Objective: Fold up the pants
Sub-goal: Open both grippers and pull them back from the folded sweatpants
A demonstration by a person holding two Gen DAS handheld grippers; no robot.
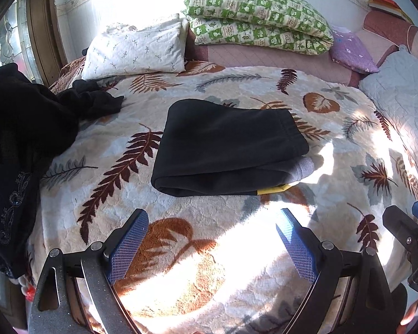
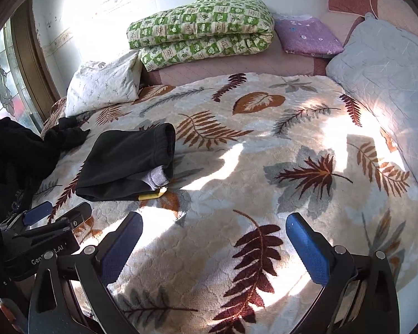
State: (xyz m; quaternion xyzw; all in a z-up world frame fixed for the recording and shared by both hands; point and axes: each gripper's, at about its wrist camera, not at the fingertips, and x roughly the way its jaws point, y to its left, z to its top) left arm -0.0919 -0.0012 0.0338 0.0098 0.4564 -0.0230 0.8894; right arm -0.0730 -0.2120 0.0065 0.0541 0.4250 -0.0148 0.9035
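A pair of black pants [image 1: 223, 150] lies folded into a compact stack on the leaf-patterned blanket [image 1: 181, 250], with a grey lining and a yellow strip poking out at its right end. The same pants [image 2: 125, 164] show at the left in the right wrist view. My left gripper [image 1: 211, 222] hovers open just short of the stack, nothing between its blue pads. My right gripper [image 2: 213, 222] is open too, over bare blanket to the right of the pants. The left gripper [image 2: 55, 214] also appears at the lower left of the right wrist view.
A heap of black clothes [image 1: 28, 139] lies at the bed's left edge. Behind are a white pillow [image 1: 136, 50], a folded green quilt [image 1: 259, 19], a purple cushion [image 1: 351, 50] and a grey quilted cover [image 1: 404, 89] on the right. A window [image 2: 2, 83] is at the left.
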